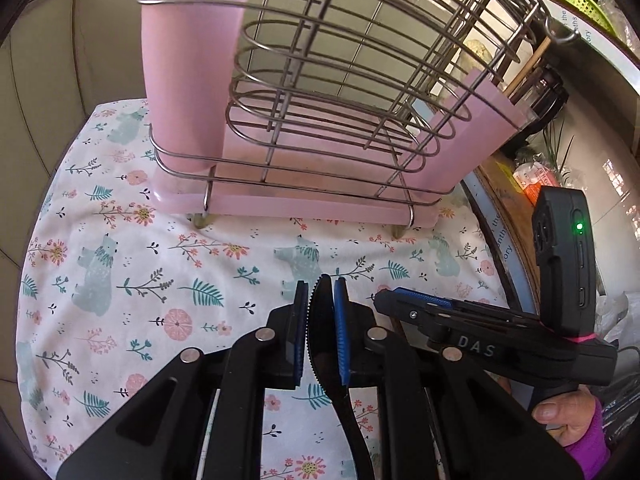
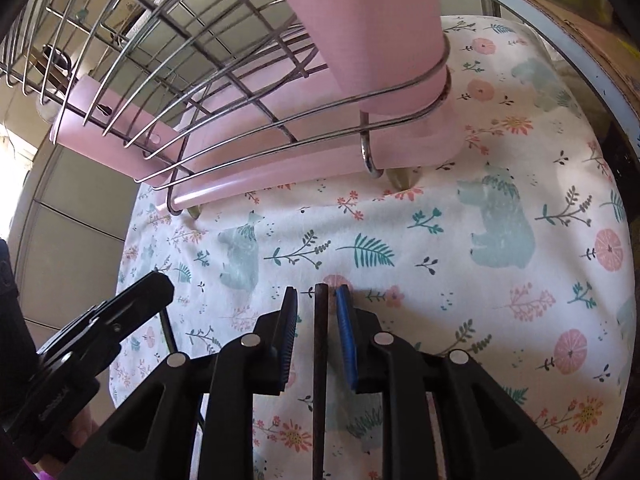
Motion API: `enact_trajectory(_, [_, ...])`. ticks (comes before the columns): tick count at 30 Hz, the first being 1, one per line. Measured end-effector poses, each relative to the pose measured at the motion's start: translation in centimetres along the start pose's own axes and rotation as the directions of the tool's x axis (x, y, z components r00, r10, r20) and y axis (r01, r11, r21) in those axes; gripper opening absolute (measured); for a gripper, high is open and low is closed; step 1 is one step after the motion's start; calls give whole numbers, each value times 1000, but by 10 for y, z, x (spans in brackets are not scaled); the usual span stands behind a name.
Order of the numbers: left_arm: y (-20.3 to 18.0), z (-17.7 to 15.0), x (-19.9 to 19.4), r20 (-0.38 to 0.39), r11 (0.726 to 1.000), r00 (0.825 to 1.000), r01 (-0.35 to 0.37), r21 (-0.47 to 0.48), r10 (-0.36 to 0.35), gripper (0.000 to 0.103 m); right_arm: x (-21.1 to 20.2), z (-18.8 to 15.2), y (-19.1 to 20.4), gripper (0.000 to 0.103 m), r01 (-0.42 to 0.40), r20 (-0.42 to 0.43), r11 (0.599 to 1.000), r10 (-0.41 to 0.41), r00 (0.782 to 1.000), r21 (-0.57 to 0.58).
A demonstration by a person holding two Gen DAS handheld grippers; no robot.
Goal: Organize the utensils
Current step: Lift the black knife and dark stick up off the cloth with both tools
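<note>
A black serrated utensil was held in the nearly closed left gripper and a dark stick in the right gripper, short of the pink holder, so lifting and dropping in was judged next.

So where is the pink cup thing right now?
The pink cup stands upright at the left end of the wire rack in the left wrist view, held by the rack's wire loops, on the flowery cloth beyond the left gripper.
</note>
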State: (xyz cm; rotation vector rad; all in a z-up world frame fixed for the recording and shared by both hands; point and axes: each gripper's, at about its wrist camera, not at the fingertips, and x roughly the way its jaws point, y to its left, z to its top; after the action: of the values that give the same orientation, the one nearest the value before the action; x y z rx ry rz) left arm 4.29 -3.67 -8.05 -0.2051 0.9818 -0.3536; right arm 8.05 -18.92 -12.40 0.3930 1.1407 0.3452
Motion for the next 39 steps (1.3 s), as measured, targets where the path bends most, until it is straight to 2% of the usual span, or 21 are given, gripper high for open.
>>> enact_trajectory(7, [11, 0, -3, 1, 1000, 1000, 3, -9, -3, 12, 11, -1, 16, 18, 52, 31, 997, -50, 998, -51])
enact_trajectory(11, [11, 1, -2, 5, 1000, 1000, -4, -18, 4, 12, 13, -4, 20, 7, 81, 67, 994, -76, 995, -77])
enact_trajectory(14, [15, 3, -7, 17, 1000, 1000, -10, -18, 10, 12, 11, -5, 18, 7, 58, 82, 996, -53, 995, -67])
enact_trajectory(18, [19, 5, -17, 39, 1000, 999, -20, -21, 21, 12, -6, -6, 20, 7, 29, 142, 996, -18, 990, -82])
enact_trajectory(27, [17, 8, -44, 122, 999, 991, -45, -3, 45, 12, -54, -9, 33, 7, -10, 315, 991, 51, 948, -132])
enact_trajectory(39, [12, 9, -79, 258, 997, 963, -81, 2, 78, 12, -96, -22, 37, 7, -48, 423, 984, 117, 899, -170])
